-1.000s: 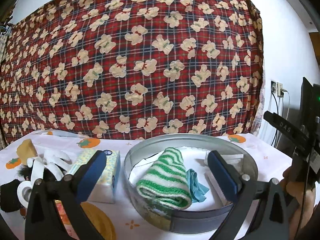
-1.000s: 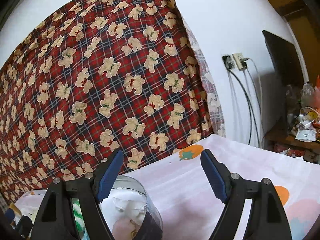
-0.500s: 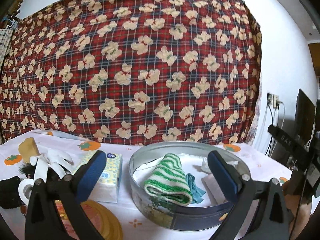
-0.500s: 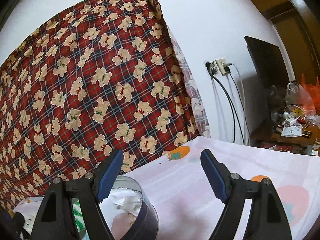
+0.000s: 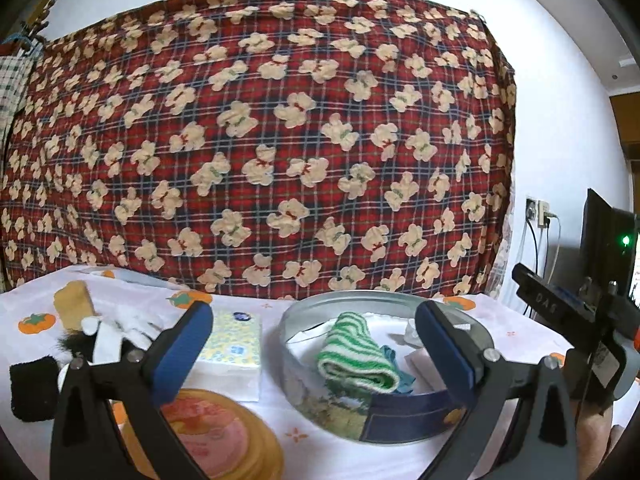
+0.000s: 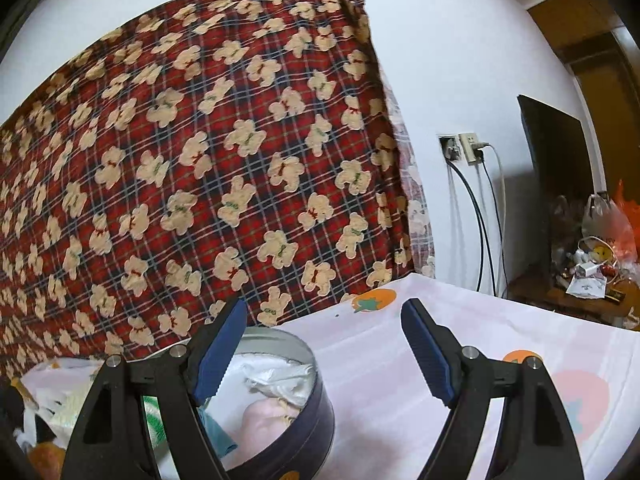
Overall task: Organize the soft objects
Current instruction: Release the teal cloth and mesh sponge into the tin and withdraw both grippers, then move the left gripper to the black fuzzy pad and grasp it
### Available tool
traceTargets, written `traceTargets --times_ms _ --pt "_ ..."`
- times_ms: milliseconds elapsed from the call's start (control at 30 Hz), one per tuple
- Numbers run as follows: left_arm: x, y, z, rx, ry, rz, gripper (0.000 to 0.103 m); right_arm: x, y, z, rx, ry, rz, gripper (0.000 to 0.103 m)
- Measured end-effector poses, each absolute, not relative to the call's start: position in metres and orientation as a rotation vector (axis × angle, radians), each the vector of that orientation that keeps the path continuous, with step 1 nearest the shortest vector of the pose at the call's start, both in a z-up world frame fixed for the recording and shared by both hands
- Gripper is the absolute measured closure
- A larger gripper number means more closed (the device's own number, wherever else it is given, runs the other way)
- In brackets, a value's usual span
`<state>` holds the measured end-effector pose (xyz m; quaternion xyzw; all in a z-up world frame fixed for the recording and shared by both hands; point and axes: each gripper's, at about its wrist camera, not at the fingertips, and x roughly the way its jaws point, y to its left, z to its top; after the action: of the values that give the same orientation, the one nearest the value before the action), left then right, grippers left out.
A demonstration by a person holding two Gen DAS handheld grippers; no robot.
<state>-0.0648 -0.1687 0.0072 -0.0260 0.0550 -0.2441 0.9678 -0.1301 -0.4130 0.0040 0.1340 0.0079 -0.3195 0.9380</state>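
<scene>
**Both tongs open over the table, tin in front**

Nearest to me, my left tongs (image 5: pixel 314 344) stand open, blue pads wide apart with nothing between them. They hover just short of the tin (image 5: pixel 320 400), my landmark here. My right tongs (image 6: pixel 324 344) are open too, empty, held to the right of the tin over bare tablecloth (image 6: pixel 400 380); their left finger overlaps the tin's rim in the right wrist view, but I cannot tell whether it touches.

Below my left tongs, just left of the tin's near wall, lies a round yellow lid (image 5: pixel 248 452) with a pink picture on it.

Inside the tin rests a folded green-and-white striped cloth (image 5: pixel 356 354), tilted against the left part of the floor. Touching its right side is a small teal cloth (image 5: pixel 394 364). Farther back in the tin sits a crumpled white cloth (image 5: pixel 412 330).

Just left of the tin lies a tissue pack (image 5: pixel 234 344) with a yellow pattern. Farther left of it are a white glove (image 5: pixel 132 322), a black fuzzy thing (image 5: pixel 72 344) and a black band (image 5: pixel 34 390) at the table's edge. Behind those, well left of the tin, stands a tan sponge (image 5: pixel 74 306).

Behind the tin, past the table's far edge, hangs a red plaid blanket (image 5: pixel 260 140) printed with bears. To its right on the wall is a socket (image 6: pixel 464 148) with cables.
</scene>
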Motion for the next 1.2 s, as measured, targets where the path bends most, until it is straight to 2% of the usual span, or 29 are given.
traceTargets --times_ms 300,600,1200 --pt "-0.061 -0.123 0.005 -0.06 0.134 -0.423 0.001 -0.124 -0.382 0.003 0.21 0.042 -0.6 0.022" --pt "-0.049 -0.076 0.003 -0.092 0.164 -0.354 0.001 -0.128 -0.366 0.001 0.268 0.052 -0.576 0.022" --pt "-0.017 0.014 -0.005 -0.12 0.248 -0.204 0.001 -0.099 -0.268 0.001 0.236 0.077 -0.348 0.022"
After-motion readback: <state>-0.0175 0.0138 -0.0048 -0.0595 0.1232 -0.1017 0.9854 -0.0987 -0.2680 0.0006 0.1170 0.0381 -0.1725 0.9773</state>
